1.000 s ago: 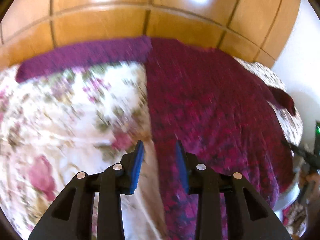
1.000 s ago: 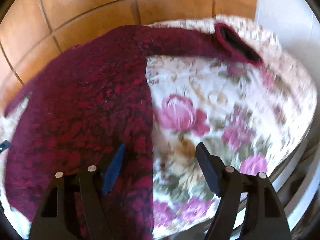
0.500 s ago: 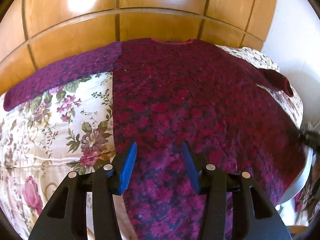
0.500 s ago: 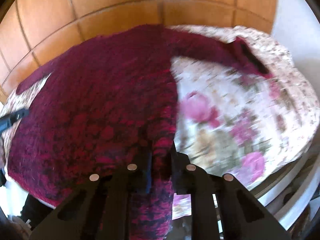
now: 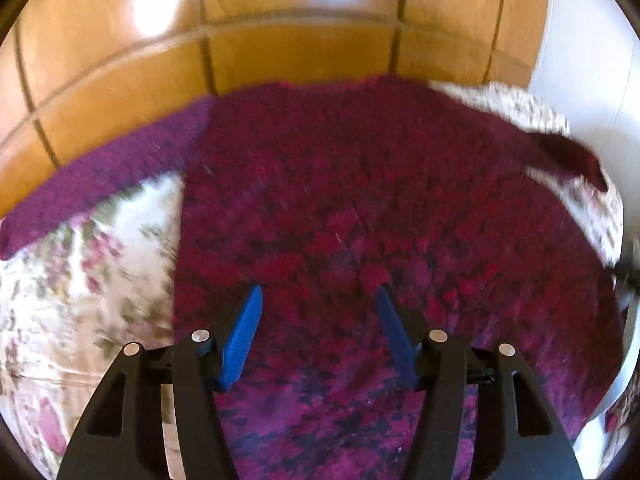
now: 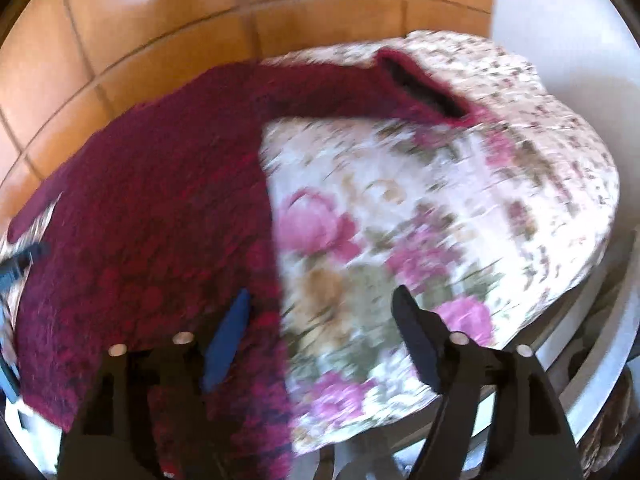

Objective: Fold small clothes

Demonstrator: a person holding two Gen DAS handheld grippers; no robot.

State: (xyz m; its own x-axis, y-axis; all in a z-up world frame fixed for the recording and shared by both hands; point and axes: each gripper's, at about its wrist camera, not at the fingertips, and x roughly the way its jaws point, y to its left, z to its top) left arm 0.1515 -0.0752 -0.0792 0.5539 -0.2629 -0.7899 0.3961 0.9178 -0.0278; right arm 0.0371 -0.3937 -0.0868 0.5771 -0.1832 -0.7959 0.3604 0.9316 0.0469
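Here one sweater (image 5: 360, 208), one floral cloth (image 6: 400, 240); both grippers' jaws just opened wide, empty.

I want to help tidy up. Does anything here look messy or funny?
Nothing is spilled or torn. The maroon sweater lies flat on the flowered cloth, sleeves spread out. Only its right cuff gapes open near the cloth's far edge. The pictures are blurry, so small flaws could hide.

A dark red sweater (image 5: 360, 208) was spread flat over a flowered cloth (image 5: 80, 288). The left gripper (image 5: 318, 300) was held above it, jaws just opened, nothing gripped.
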